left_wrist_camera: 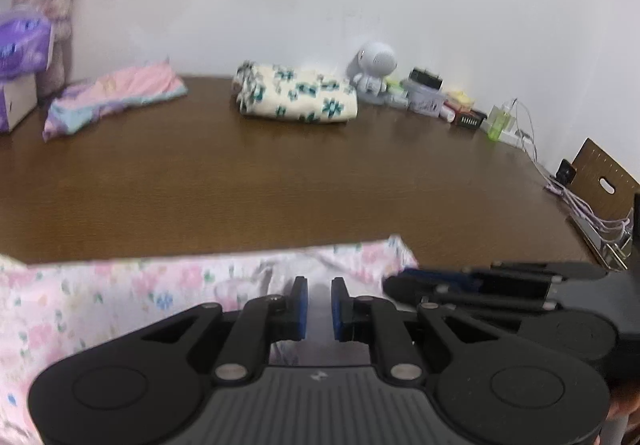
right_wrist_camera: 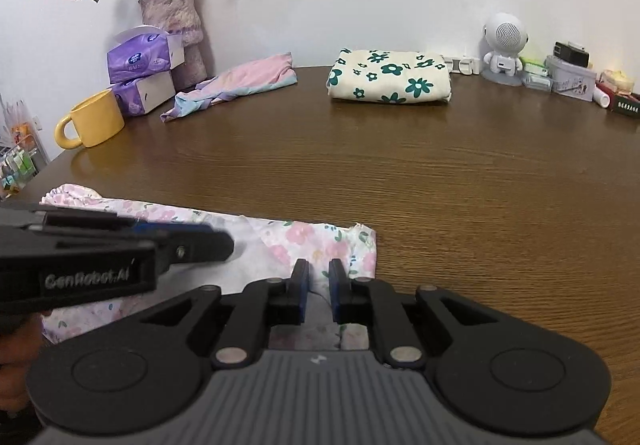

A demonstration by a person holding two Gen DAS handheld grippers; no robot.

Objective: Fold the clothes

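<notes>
The pink floral garment lies spread at the near edge of the bench, well this side of the green-flowered bundle, which already sits folded by the wall, and of the striped pink piece left of that bundle. Both grippers hang low over the garment: the right gripper by its right end, the left gripper just left of it. Each pair of jaws stands slightly apart with cloth showing in the gap; whether they pinch fabric I cannot tell. To fold well, I judge each should take one layer at an edge, lift evenly, and keep the cloth taut between them.
</notes>
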